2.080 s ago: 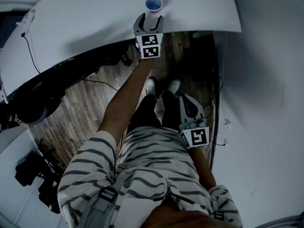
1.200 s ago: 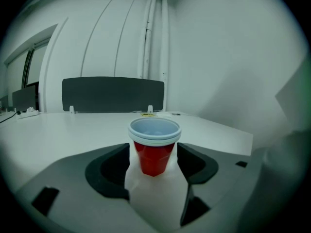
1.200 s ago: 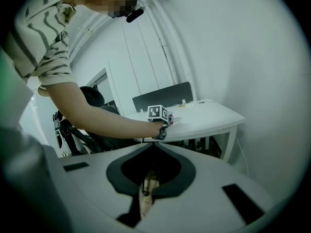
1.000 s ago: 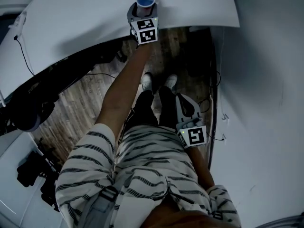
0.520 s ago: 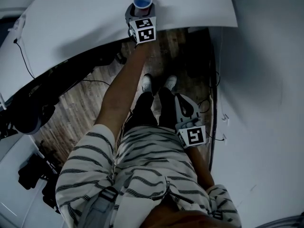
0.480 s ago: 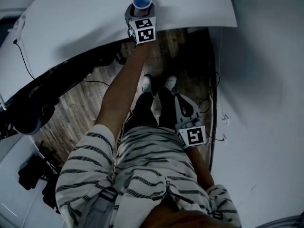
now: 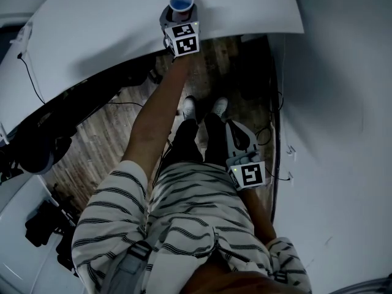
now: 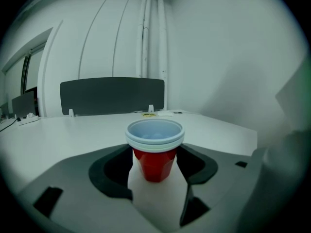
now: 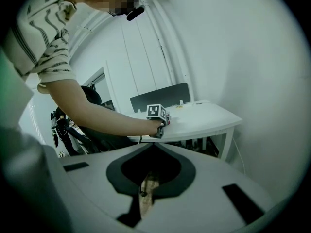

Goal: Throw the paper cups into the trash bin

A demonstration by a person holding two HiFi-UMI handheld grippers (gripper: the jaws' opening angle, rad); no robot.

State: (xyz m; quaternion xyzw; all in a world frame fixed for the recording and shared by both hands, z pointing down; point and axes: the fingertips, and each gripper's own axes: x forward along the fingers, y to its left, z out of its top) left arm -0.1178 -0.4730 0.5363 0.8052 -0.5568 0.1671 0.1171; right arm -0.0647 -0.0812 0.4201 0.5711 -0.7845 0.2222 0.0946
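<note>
**Left tool.** The left tool (image 7: pixel 179 16) is extended over the near edge of the white bench (image 7: pixel 98 23), at the end of the person's outstretched left arm (image 7: pixel 156 109). Its jaws stand wide, one on each side of the paper cup (image 8: pixel 154 152). In the left gripper view, bare bench surface shows on both sides of the cup's lower body. Whether the pads touch the cup under its rim cannot be determined.

**Paper cup.** The cup is red with a white rolled rim and a pale interior. It stands upright on the bench, close to the near edge and nearer the right end of the bench than the left. It sits centred between the left tool's jaws.

**Right tool.** The right tool (image 7: pixel 236 130) hangs low beside the person's right leg, well apart from the bench and above the wooden floor (image 7: pixel 110 133). Its jaws are narrow, almost together. Only a thin slit remains, through which the floor shows, and nothing is held between them.

**Surroundings.** A dark divider panel (image 8: pixel 112 95) stands along the far edge of the bench, with a few small items (image 8: pixel 150 113) lying just in front of it. A pale wall (image 8: pixel 223 57) rises at the right end of the bench.
</note>
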